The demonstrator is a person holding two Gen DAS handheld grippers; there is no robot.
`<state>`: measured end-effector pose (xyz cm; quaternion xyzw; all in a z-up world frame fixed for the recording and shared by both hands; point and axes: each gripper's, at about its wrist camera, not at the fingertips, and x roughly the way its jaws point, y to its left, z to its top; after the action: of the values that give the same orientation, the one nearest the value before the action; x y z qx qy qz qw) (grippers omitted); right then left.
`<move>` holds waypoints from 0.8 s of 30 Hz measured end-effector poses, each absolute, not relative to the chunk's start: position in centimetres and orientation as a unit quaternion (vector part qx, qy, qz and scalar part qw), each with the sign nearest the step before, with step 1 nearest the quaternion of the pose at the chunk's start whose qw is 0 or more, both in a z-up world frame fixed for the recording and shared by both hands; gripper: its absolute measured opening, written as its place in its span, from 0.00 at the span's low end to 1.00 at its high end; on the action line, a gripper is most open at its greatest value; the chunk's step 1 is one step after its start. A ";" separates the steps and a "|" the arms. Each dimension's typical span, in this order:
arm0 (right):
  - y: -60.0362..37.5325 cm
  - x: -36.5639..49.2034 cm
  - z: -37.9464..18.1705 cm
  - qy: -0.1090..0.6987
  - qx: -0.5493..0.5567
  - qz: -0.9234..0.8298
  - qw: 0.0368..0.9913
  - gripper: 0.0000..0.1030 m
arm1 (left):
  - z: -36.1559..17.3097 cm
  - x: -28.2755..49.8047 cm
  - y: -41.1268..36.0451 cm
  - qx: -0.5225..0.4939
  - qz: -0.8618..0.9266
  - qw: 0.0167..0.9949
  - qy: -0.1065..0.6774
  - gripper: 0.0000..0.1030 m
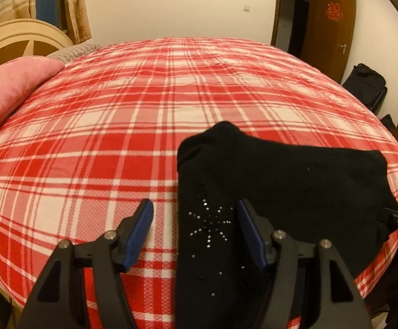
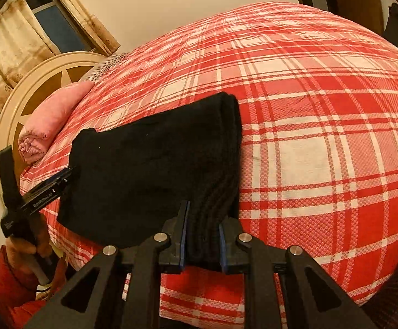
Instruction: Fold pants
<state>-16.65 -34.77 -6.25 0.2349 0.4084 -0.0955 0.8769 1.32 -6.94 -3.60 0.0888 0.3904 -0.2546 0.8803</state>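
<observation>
The black pants (image 1: 267, 181) lie folded into a compact bundle near the front edge of the bed, with a rhinestone star (image 1: 211, 226) on the left part. My left gripper (image 1: 196, 213) is open, its jaws straddling the bundle's left edge. In the right wrist view the pants (image 2: 155, 159) fill the lower middle. My right gripper (image 2: 203, 219) is shut on the pants' thick ribbed right edge. The left gripper (image 2: 61, 178) also shows there at the bundle's left side.
The bed has a red and white plaid sheet (image 1: 144, 104). A pink folded quilt (image 1: 9, 90) lies at the head by the round headboard (image 1: 15, 38). A brown door (image 1: 330, 30) and dark bags (image 1: 366, 85) stand to the right.
</observation>
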 end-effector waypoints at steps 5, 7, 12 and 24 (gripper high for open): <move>-35.1 -17.3 -5.1 0.424 0.234 -0.121 0.866 0.35 | -4.2 1.1 -6.7 0.091 -0.238 0.887 0.386 0.77; -34.9 -17.7 -2.9 0.406 0.196 -0.174 0.875 0.36 | -4.0 1.1 -6.0 0.082 -0.247 0.883 0.392 0.77; -31.6 -14.0 0.7 0.346 0.165 -0.083 0.920 0.36 | -3.9 0.7 -4.6 0.056 -0.258 0.880 0.396 0.77; -17.4 7.0 -6.1 0.453 -0.014 0.108 0.885 0.37 | -5.3 0.7 -4.6 0.050 -0.224 0.876 0.424 0.88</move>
<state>7.00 -17.39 -6.15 -0.0137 0.4532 0.1081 0.8847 0.68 -4.56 -5.31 0.0505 0.4242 -0.2236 0.8761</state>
